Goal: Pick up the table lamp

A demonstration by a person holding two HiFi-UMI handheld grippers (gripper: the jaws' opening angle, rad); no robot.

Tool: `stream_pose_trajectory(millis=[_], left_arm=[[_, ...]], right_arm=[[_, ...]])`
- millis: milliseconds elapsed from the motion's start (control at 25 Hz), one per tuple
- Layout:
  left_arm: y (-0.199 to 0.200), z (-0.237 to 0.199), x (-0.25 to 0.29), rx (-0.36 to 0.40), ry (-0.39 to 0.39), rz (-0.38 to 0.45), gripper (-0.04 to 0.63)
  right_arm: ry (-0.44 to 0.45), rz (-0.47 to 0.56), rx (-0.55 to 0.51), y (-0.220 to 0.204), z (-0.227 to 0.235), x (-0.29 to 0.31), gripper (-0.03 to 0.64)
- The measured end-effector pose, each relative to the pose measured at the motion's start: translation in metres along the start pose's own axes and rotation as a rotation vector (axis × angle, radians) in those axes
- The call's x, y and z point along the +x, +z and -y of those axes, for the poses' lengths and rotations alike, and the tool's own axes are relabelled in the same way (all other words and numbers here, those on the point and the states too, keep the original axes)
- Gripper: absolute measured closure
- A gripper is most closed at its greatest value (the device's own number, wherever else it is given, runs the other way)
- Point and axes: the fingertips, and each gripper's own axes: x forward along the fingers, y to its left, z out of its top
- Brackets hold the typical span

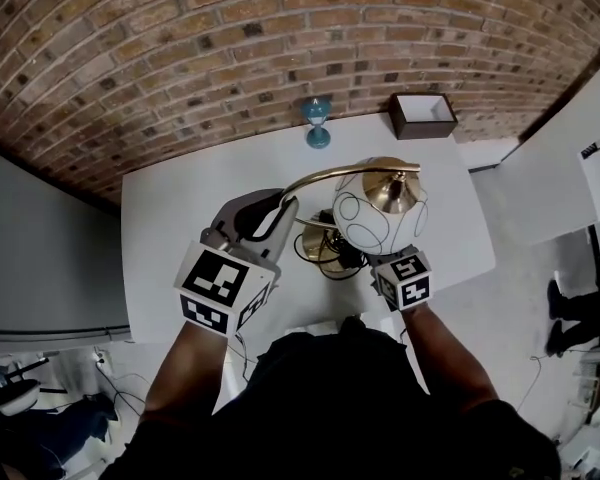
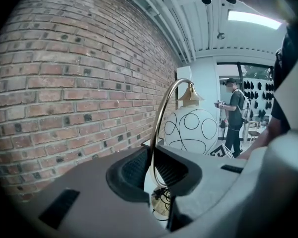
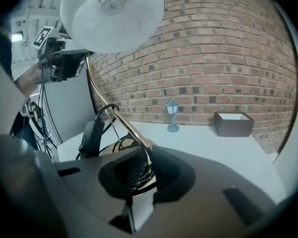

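Observation:
The table lamp has a curved brass arm point(image 1: 325, 176), a white globe shade point(image 1: 378, 220) with black circle lines, and a brass base point(image 1: 318, 248) over the white table point(image 1: 175, 218). My left gripper point(image 1: 278, 211) is shut on the brass arm point(image 2: 161, 118), with the shade point(image 2: 191, 130) just beyond its jaws. My right gripper point(image 3: 145, 168) is shut on the lower brass stem point(image 3: 120, 119), under the shade point(image 3: 111, 14) and just short of the base point(image 3: 136, 144). In the head view its jaws are hidden beneath the shade. Whether the base touches the table I cannot tell.
A black cord with a switch point(image 3: 92, 135) loops beside the base. At the table's back, by the brick wall, stand a small blue lantern point(image 1: 317, 123) and a dark open box point(image 1: 422, 115). A person point(image 2: 236, 115) stands far off in the room.

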Motion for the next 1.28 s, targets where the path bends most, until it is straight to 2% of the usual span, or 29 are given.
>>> stream_pose_trajectory(millis=[680,1280], left_arm=[[-0.014,0.030,-0.059,-0.012,-0.093,0.005,0.552],[-0.019,0.033,-0.075,-0.012,-0.109,0.021,0.552]], right_arm=[[-0.035,0.014,0.033,-0.026,-0.057,-0.049,0.566],[-0.052,0.021,0.033,-0.030,-0.071,-0.056,0.565]])
